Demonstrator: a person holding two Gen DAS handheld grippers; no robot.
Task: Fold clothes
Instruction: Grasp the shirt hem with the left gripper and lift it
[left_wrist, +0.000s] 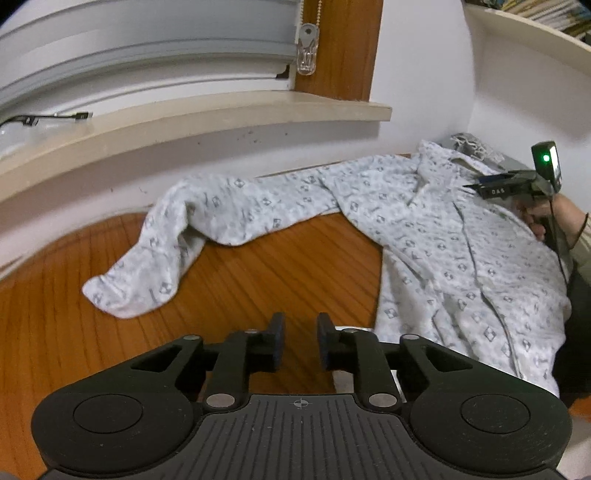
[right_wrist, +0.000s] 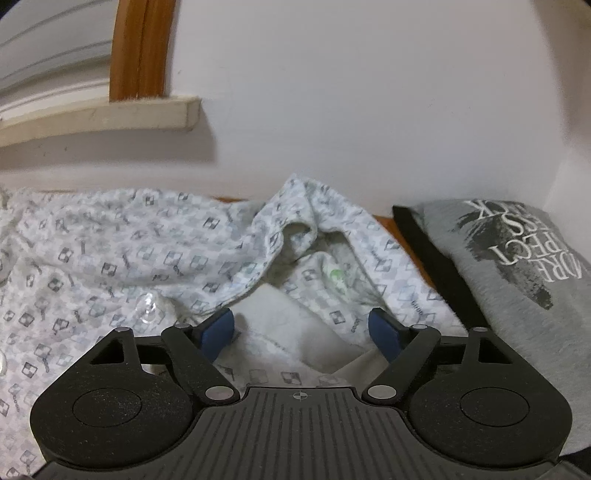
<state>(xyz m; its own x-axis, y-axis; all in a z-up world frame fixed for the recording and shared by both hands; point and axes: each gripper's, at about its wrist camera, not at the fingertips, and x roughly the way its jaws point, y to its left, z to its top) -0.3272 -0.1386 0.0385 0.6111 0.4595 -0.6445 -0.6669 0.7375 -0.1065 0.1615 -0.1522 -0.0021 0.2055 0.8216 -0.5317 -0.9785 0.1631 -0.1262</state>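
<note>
Warm orange-brown wooden surface (left_wrist: 258, 266) with a visible grain, pushed against a plain white wall (right_wrist: 369, 92). Above it, a pale cream window sill (left_wrist: 221, 110) jutting out and casting a soft shadow below. Wooden window frame (left_wrist: 343, 48) in the same brown tone, grey-white roller blind (left_wrist: 147, 44) lowered behind it, bead chain with a clear plastic pull (left_wrist: 307, 51) hanging beside the frame. White curved shelf (left_wrist: 524, 33) high on the right, carrying stacked books. Dim, even indoor light.
</note>
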